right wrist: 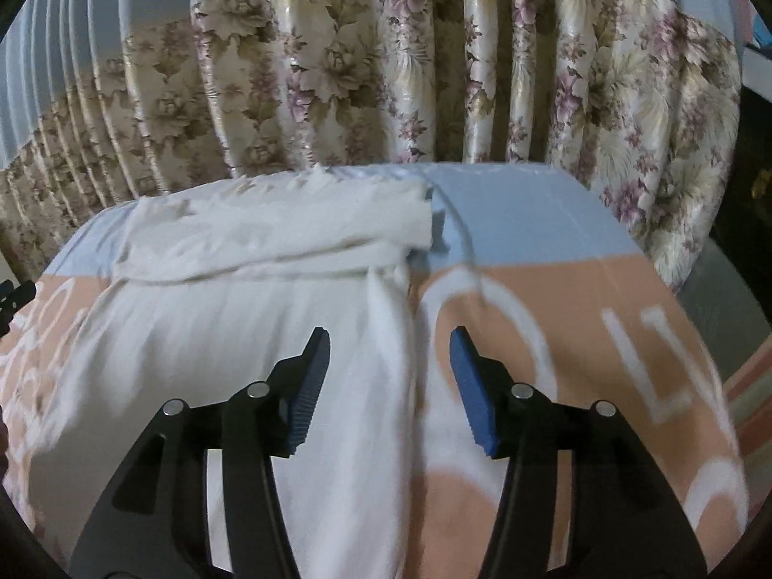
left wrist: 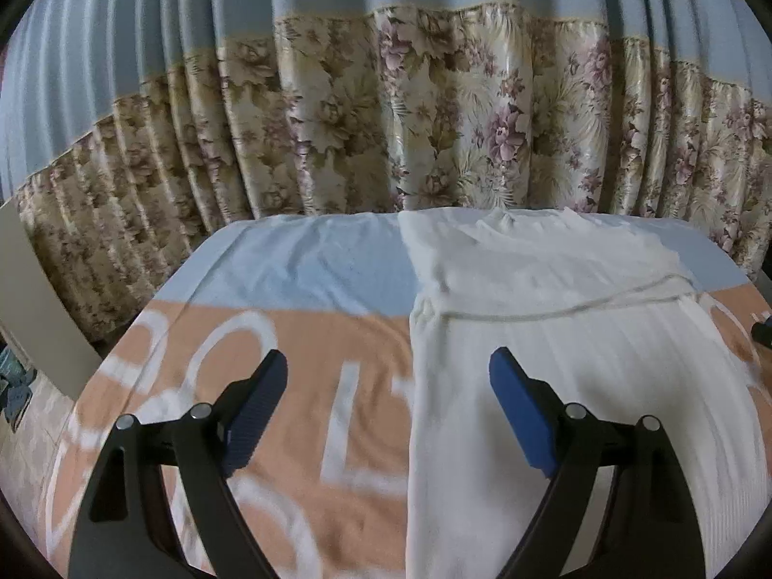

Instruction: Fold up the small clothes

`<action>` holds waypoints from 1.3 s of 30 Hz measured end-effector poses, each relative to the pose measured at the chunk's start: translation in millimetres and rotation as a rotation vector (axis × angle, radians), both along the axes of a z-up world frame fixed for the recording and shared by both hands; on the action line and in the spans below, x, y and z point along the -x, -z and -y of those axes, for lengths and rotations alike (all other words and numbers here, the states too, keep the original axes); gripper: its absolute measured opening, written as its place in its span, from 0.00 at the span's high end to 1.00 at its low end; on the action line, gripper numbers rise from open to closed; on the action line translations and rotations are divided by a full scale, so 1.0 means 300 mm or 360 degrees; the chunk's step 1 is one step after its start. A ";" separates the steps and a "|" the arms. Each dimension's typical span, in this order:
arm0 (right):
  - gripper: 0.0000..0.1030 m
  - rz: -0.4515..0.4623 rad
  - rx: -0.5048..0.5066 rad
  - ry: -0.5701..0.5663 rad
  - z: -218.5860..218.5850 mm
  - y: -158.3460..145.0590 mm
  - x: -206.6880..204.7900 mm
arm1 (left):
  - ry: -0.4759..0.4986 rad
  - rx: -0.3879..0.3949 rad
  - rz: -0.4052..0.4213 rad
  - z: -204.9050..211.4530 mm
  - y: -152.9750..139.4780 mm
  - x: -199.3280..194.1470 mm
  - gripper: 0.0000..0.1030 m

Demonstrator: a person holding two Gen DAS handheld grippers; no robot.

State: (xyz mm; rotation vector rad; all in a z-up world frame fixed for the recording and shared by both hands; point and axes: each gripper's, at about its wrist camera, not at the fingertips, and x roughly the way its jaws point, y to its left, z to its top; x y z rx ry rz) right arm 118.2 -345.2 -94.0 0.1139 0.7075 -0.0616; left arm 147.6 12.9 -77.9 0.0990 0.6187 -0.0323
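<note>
Matt white cloth garment (left wrist: 555, 337) on soft peach blanket (left wrist: 299, 337); glossy floral curtain (left wrist: 434, 120) behind

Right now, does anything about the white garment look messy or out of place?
Mostly no: the garment lies flat on the blanket. Only its far end is bunched and folded back, and a thin cord trails across it. Both tools hover open.

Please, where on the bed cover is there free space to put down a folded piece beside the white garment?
Bare cover lies left of the white garment, up to the floral curtain. Another bare patch lies right of it. The middle is taken by the garment, its top already folded over.
</note>
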 end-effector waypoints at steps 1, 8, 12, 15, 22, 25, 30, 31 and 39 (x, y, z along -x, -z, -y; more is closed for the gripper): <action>0.48 -0.0004 -0.0007 -0.0008 -0.012 0.009 0.032 | -0.0005 0.0000 0.0000 -0.003 0.009 0.046 0.16; 0.47 -0.0044 0.0045 -0.0029 -0.090 0.071 0.227 | -0.0003 0.0008 -0.0062 -0.012 0.097 0.241 0.16; 0.46 -0.0104 0.0074 0.0022 -0.108 0.094 0.277 | -0.0037 0.0048 -0.0102 -0.029 0.134 0.302 0.16; 0.46 -0.0117 0.0077 0.0047 -0.117 0.096 0.310 | -0.0062 0.0052 -0.0132 -0.038 0.151 0.337 0.16; 0.41 -0.0150 0.0074 0.0065 -0.128 0.106 0.368 | -0.0084 0.0090 -0.0193 -0.059 0.187 0.366 0.16; 0.41 -0.0176 0.0039 0.0081 -0.118 0.120 0.390 | -0.0093 0.0101 -0.0207 -0.064 0.196 0.382 0.16; 0.41 -0.0203 0.0002 0.0072 -0.111 0.153 0.429 | -0.0082 0.0110 -0.0211 -0.061 0.206 0.411 0.16; 0.41 -0.0205 0.0001 0.0067 -0.114 0.155 0.432 | -0.0075 0.0101 -0.0207 -0.056 0.206 0.417 0.16; 0.34 -0.0232 -0.0010 0.0050 -0.119 0.168 0.437 | -0.0049 0.0059 -0.0235 -0.032 0.218 0.429 0.15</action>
